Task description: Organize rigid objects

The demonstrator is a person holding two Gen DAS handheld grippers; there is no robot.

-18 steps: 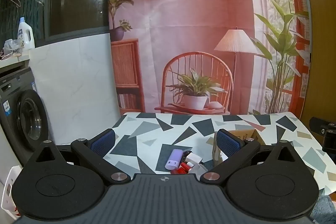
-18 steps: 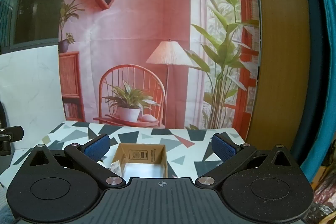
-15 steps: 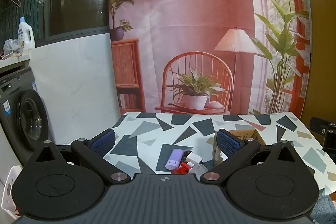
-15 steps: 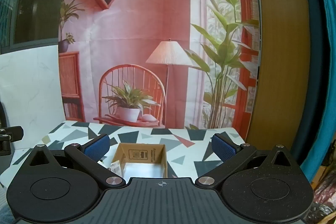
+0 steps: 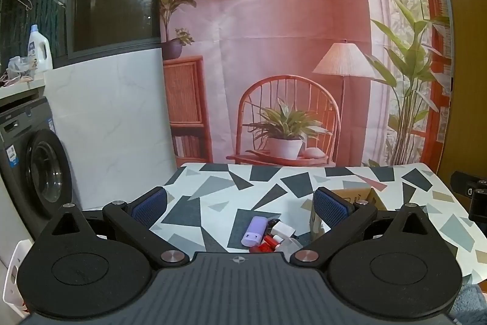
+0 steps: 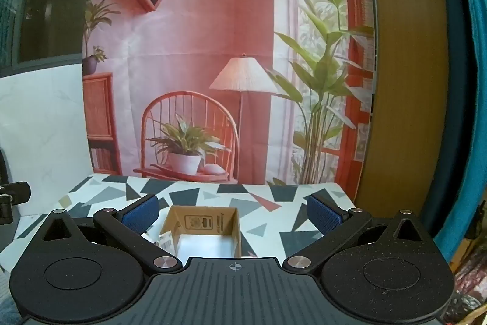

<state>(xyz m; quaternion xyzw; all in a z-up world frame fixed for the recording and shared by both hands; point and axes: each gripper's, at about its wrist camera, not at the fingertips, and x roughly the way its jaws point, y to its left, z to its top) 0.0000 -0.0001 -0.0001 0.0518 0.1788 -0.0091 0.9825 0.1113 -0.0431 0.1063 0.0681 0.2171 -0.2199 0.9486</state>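
A: Where's the pile (image 5: 269, 235)?

B: Near the table's (image 5: 213, 197) front edge, just left of the box (image 6: 205, 229). Left gripper (image 5: 240, 204) gapes wide above it, holding nothing; right gripper (image 6: 232, 212) hangs equally wide and empty over the box.

A: Risk?

B: The pieces touch (purple case (image 5: 255, 230) on top), so closing jaws could scatter neighbours.

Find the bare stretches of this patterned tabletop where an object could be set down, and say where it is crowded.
Free: the far half of the tabletop, between the backdrop and the cardboard box, and the strip right of the box toward the table's right edge. Crowded: the near middle, where the lilac container, white item and red pieces cluster left of the box.
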